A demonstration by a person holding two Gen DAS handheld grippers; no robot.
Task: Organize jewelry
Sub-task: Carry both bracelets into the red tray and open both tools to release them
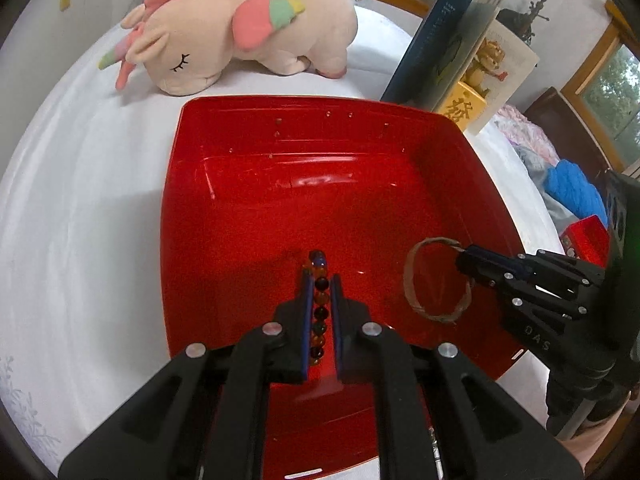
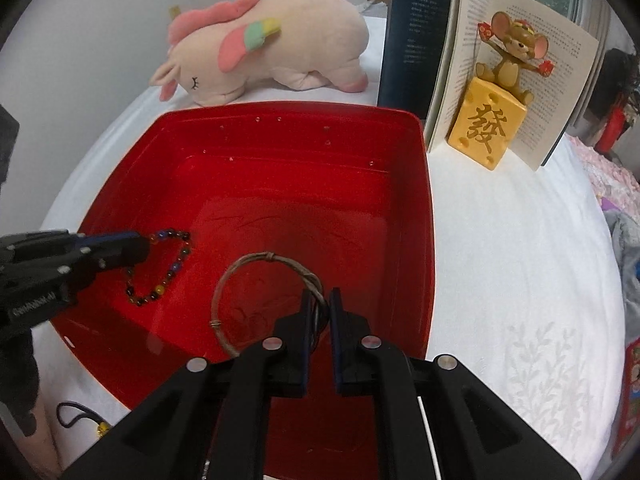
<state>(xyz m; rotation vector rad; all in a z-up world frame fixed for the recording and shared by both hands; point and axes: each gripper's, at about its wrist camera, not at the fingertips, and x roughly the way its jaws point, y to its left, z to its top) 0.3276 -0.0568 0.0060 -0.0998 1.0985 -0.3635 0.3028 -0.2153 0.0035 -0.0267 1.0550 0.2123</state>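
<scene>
A red tray [image 1: 192,200] [image 2: 416,208] lies on a white cloth. My left gripper [image 1: 321,280] is shut on a bracelet of dark and amber beads [image 1: 320,308], held over the tray's near part; the right wrist view shows it [image 2: 176,268] hanging from that gripper [image 2: 140,246] at the left. My right gripper [image 2: 320,300] is shut on a thin woven cord bangle [image 2: 256,258], held over the tray; the left wrist view shows the bangle [image 1: 412,284] and the right gripper [image 1: 464,258] at the tray's right side.
A pink plush unicorn [image 1: 240,28] [image 2: 272,48] lies behind the tray. An open book [image 2: 420,32] stands at the back right with a mouse figurine on a yellow block [image 2: 488,128]. A small cord with a yellow bead [image 2: 100,426] lies near the tray's front left.
</scene>
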